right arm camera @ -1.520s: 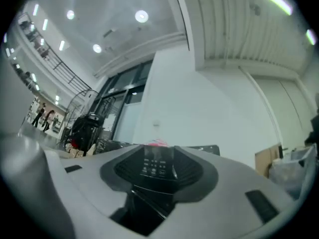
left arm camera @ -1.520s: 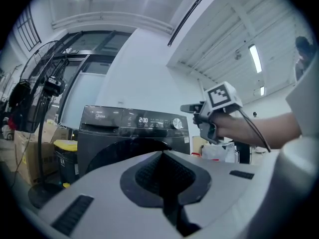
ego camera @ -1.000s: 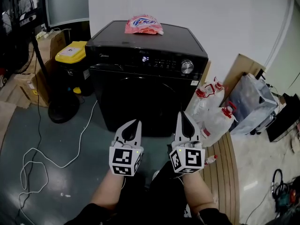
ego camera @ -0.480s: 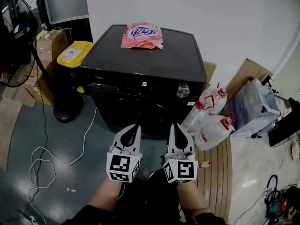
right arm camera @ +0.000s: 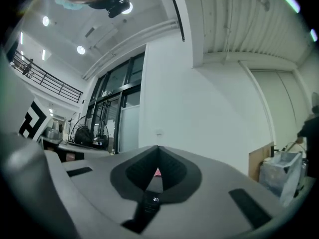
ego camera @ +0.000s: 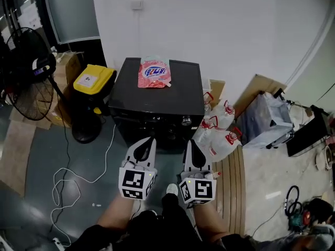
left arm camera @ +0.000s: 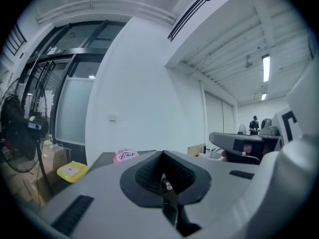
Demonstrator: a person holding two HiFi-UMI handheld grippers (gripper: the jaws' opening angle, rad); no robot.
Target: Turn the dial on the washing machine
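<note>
We hold both grippers low in the centre of the head view, side by side and clear of the washing machine point(ego camera: 157, 95), which stands just above them in the frame against the white wall. The left gripper point(ego camera: 151, 139) has its jaws pressed together with nothing between them, and the right gripper point(ego camera: 191, 141) likewise has its jaws meeting at the tip, empty. The dial point(ego camera: 186, 121) is a small silvery knob at the right end of the machine's front panel, just above the right gripper's tip and touched by neither tool. A pink pouch point(ego camera: 154, 73) lies on the machine's black top. Left of the machine stand a yellow-lidded bin point(ego camera: 93, 80) and a black fan point(ego camera: 26, 72); to its right, clear jugs point(ego camera: 217, 132) with red caps lean together. A white cable point(ego camera: 68, 177) loops over the floor at lower left. In the right gripper view a small lit readout shows below the jaw tips, possibly the machine's display, though we cannot be sure.
</note>
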